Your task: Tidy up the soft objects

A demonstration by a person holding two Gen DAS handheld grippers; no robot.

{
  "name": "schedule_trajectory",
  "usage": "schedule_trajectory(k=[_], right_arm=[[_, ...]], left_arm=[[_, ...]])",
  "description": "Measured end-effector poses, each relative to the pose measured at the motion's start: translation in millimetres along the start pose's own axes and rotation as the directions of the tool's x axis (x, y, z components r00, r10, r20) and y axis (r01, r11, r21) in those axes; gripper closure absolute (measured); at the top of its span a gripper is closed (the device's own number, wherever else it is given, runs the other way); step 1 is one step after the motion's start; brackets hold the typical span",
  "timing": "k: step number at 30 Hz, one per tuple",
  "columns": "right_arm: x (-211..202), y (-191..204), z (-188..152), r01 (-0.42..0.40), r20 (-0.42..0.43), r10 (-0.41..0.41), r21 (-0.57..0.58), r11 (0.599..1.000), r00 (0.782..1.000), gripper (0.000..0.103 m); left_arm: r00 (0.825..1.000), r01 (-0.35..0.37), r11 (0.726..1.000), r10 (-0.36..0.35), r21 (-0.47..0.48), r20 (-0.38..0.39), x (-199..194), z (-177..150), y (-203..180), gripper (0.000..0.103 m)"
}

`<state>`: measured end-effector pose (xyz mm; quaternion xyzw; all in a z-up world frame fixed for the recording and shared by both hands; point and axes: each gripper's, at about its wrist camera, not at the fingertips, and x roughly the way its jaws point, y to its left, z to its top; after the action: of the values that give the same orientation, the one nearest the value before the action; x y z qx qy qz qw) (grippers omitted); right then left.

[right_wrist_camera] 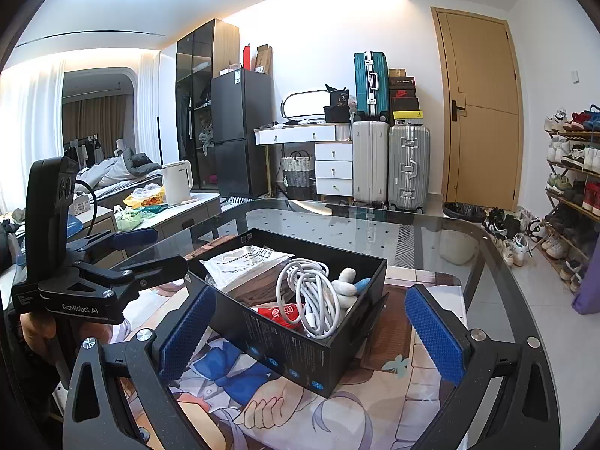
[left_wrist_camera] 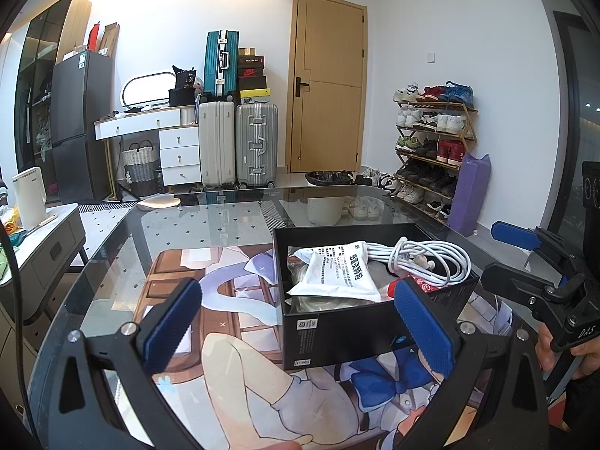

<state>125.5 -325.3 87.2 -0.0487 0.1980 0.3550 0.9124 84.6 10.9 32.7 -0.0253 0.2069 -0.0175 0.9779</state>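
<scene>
While both tongs gape, black box (right_wrist_camera: 300,341) between (cable (right_wrist_camera: 315,300) inside), glass table (right_wrist_camera: 431,232)

Your left gripper (left_wrist_camera: 300,333) and right gripper (right_wrist_camera: 311,333) are matte black frames with blue ridged pads (left_wrist_camera: 170,324), silver screws (right_wrist_camera: 143,335) at the pivots, and white "GenRobot.AI" lettering (right_wrist_camera: 79,308) on the left one's side

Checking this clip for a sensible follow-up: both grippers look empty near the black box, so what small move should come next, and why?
Probably ease the right gripper forward and down toward the coiled white cable, which bulges above the rim of the black cardboard box. Both grippers' jaws stand wide open and hold nothing; the left gripper sits at the box's near wall, and the white printed pouch already lies inside.
</scene>
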Motion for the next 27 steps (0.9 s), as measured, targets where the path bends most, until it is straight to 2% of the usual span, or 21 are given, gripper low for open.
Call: schedule_trajectory(k=[27], right_arm=[[-0.3,1.2,-0.2,0.001,-0.001,-0.001,0.001,1.0,1.0,0.001]], left_arm=[[1.0,0.0,1.0,0.0,0.0,-0.001,-1.0,2.1,1.2,0.0]])
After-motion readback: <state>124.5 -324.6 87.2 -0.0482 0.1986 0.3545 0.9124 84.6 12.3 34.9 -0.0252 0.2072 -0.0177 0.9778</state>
